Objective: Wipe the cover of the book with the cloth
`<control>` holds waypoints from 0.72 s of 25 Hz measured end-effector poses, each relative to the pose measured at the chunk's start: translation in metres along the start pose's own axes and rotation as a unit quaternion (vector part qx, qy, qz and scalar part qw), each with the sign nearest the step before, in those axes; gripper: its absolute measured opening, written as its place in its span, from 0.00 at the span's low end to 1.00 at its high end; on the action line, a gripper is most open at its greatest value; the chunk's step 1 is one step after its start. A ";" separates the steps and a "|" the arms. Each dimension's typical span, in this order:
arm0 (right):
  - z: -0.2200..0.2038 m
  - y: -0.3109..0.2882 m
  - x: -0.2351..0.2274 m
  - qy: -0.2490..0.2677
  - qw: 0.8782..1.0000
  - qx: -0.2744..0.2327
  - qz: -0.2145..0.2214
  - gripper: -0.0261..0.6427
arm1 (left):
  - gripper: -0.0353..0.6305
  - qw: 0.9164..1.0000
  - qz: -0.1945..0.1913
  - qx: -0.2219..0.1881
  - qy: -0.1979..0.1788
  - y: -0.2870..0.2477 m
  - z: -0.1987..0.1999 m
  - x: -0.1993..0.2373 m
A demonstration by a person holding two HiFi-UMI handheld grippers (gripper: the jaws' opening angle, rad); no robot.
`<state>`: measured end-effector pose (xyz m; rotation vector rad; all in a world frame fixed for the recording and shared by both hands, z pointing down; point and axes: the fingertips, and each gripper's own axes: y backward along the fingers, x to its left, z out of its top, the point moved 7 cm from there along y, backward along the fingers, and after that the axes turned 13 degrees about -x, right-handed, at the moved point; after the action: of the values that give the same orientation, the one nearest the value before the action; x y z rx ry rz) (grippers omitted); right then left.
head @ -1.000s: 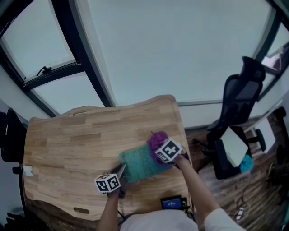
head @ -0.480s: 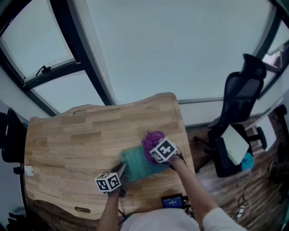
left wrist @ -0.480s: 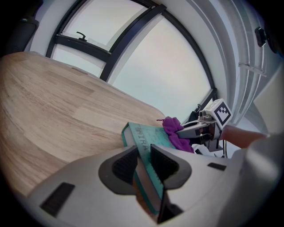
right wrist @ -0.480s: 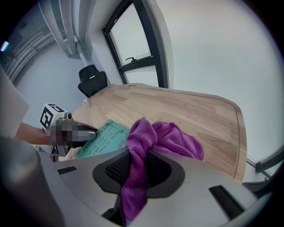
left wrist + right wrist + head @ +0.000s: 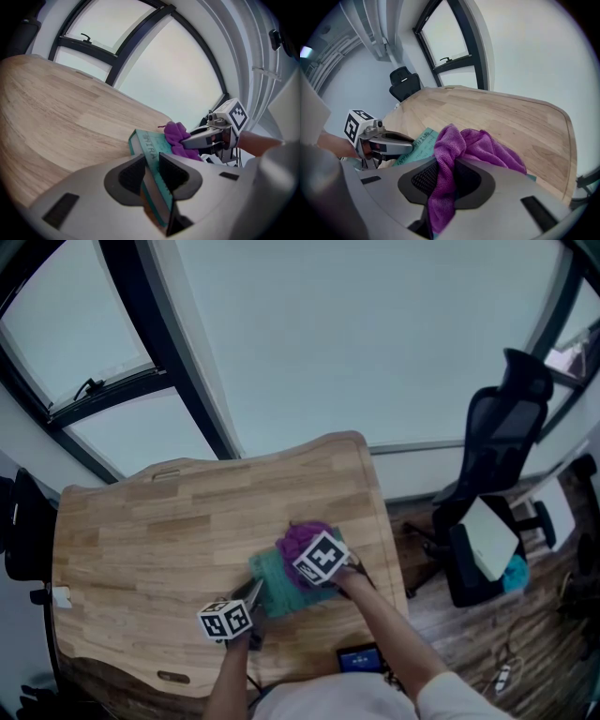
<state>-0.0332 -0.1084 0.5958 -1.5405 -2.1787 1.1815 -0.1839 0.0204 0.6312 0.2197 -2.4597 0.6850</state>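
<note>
Two grippers are at work on the table (image 5: 141, 521). Over the last second the right gripper (image 5: 305, 554) has dragged the cloth (image 5: 293, 542) leftward across the book (image 5: 275, 592). It went from the end nearest the table's right edge to about the middle of the cover. The left gripper (image 5: 251, 593) has kept its place, and the book has not shifted.

The book lies flat near the table's front right corner. Its left end runs between the left jaws, which are closed on that edge and pin it. The right jaws are clamped on a fold of the cloth, and the rest of it bunches out ahead of them onto the cover.

The book is a thin teal volume with dark lettering along the cover. The cloth is a purple, crumpled, fuzzy rag that hides the right part of the book.
</note>
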 end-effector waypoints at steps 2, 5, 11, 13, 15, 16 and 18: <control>0.002 -0.004 0.006 0.002 1.000 -0.001 0.005 0.16 | 0.20 1.000 0.000 0.000 0.000 0.000 0.000 0.000; 0.005 -0.009 0.014 0.006 1.000 -0.002 0.008 0.16 | 0.20 1.000 0.000 0.000 0.000 -0.001 0.000 0.000; 0.008 -0.018 0.026 0.013 1.000 -0.011 0.007 0.16 | 0.20 1.000 0.000 0.000 0.000 0.000 0.001 0.000; 0.009 -0.020 0.029 0.017 1.000 -0.008 0.008 0.16 | 0.20 1.000 0.000 0.000 0.000 -0.001 0.001 0.000; 0.012 -0.021 0.036 0.015 1.000 -0.010 0.015 0.16 | 0.20 1.000 0.000 0.001 0.000 -0.001 0.002 0.000; 0.015 -0.022 0.043 0.010 0.999 -0.019 0.029 0.16 | 0.20 1.000 0.000 0.001 0.001 0.000 0.002 0.000; 0.023 -0.024 0.060 0.000 0.997 -0.037 0.065 0.16 | 0.20 1.000 0.002 0.000 0.000 0.000 0.002 0.000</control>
<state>-0.0885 -0.0708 0.5826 -1.7360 -2.1745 1.1488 -0.1851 0.0190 0.6298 0.2161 -2.4597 0.6873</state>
